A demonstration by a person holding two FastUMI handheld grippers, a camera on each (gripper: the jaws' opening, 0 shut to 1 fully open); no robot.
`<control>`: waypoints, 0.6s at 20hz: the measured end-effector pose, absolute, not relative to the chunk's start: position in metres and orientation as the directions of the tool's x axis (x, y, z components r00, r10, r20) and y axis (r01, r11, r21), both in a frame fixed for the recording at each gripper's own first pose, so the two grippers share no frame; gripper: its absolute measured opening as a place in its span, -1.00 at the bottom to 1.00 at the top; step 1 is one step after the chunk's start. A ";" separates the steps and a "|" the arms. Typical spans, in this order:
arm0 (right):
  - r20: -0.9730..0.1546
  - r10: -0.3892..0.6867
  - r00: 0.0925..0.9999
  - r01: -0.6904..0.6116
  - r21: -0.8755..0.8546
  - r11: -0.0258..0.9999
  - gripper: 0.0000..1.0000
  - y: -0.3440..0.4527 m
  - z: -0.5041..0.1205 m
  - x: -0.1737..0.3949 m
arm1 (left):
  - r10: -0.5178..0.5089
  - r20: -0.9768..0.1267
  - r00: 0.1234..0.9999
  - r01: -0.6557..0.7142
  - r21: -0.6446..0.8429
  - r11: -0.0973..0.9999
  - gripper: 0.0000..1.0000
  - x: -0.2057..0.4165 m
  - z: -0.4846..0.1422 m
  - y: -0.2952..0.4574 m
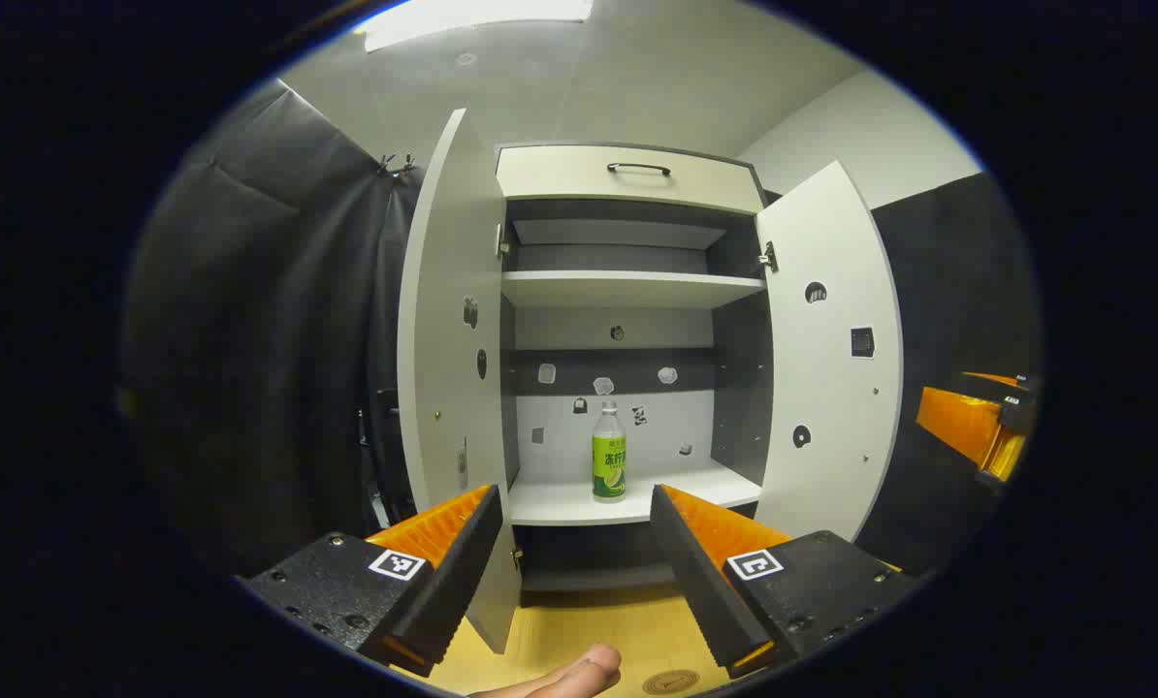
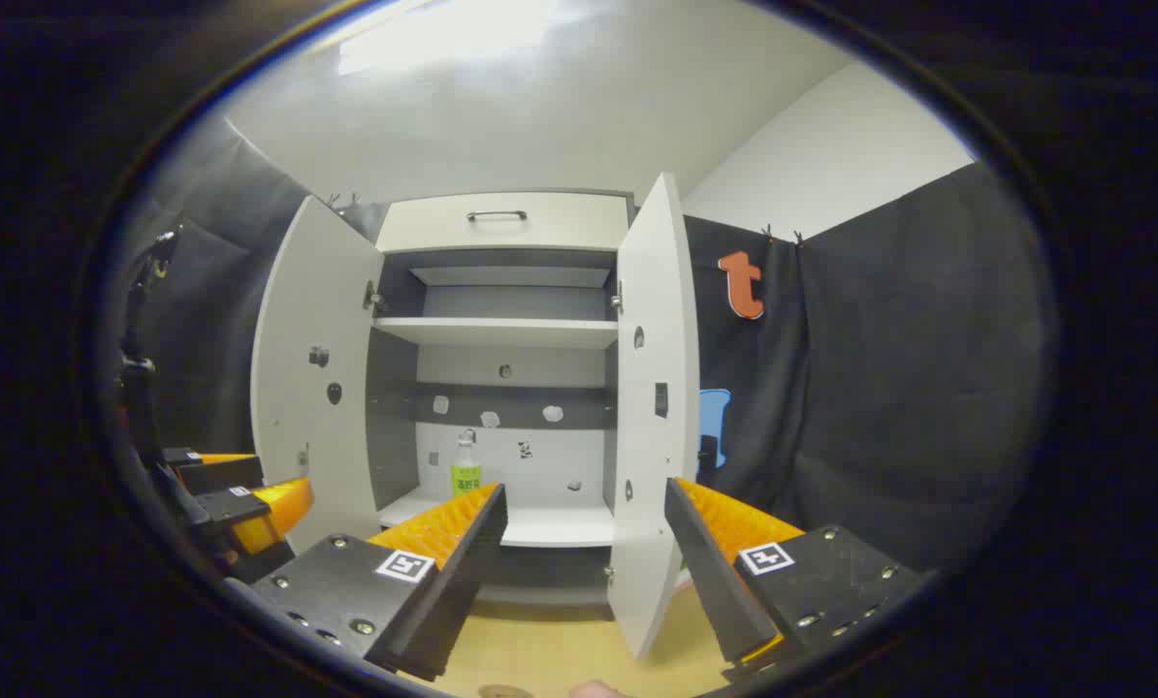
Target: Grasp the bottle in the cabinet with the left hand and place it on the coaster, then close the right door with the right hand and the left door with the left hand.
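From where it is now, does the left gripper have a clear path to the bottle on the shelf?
Probably yes. The left gripper is open and faces the bottle, which stands upright and alone on the shelf. Both cabinet doors are swung wide, and nothing lies between the fingers and the bottle.

We noted the cabinet [image 1: 627,289] in smooth, matt white board with darker matt inner panels. Its drawer handle [image 1: 638,168] looked like dark metal. The bottle [image 1: 608,454] appeared to be clear plastic under a glossy label. The table [image 1: 579,635] showed a smooth wood-look surface.
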State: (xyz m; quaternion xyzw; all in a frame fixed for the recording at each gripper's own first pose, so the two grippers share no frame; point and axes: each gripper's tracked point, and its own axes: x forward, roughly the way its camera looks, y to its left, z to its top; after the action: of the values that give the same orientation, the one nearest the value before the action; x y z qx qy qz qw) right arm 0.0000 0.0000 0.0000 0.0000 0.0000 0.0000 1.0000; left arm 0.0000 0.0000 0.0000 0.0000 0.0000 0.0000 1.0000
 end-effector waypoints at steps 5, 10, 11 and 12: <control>0.015 -0.035 0.999 0.036 -0.014 0.999 1.00 -0.003 0.012 -0.001 | -0.044 0.021 0.999 0.045 -0.017 0.999 0.94 0.003 0.007 -0.006; 0.014 -0.036 0.999 0.037 -0.021 0.999 0.96 -0.005 0.013 -0.002 | -0.047 0.002 0.999 0.047 -0.014 0.999 0.94 0.002 0.006 -0.011; 0.013 -0.033 0.999 0.033 -0.020 0.999 0.86 -0.007 0.013 -0.002 | -0.041 -0.001 0.999 0.041 -0.015 0.999 0.95 0.001 0.007 -0.011; 0.012 -0.027 1.000 0.027 -0.019 0.999 0.96 -0.008 0.013 -0.002 | -0.032 -0.001 0.999 0.032 -0.018 0.999 0.94 0.001 0.008 -0.011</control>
State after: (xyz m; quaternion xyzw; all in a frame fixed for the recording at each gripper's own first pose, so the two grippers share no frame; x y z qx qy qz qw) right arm -0.0015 -0.0084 0.0134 -0.0094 -0.0059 -0.0135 0.9998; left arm 0.0005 -0.0113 0.0078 -0.0088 0.0007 -0.0161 0.9998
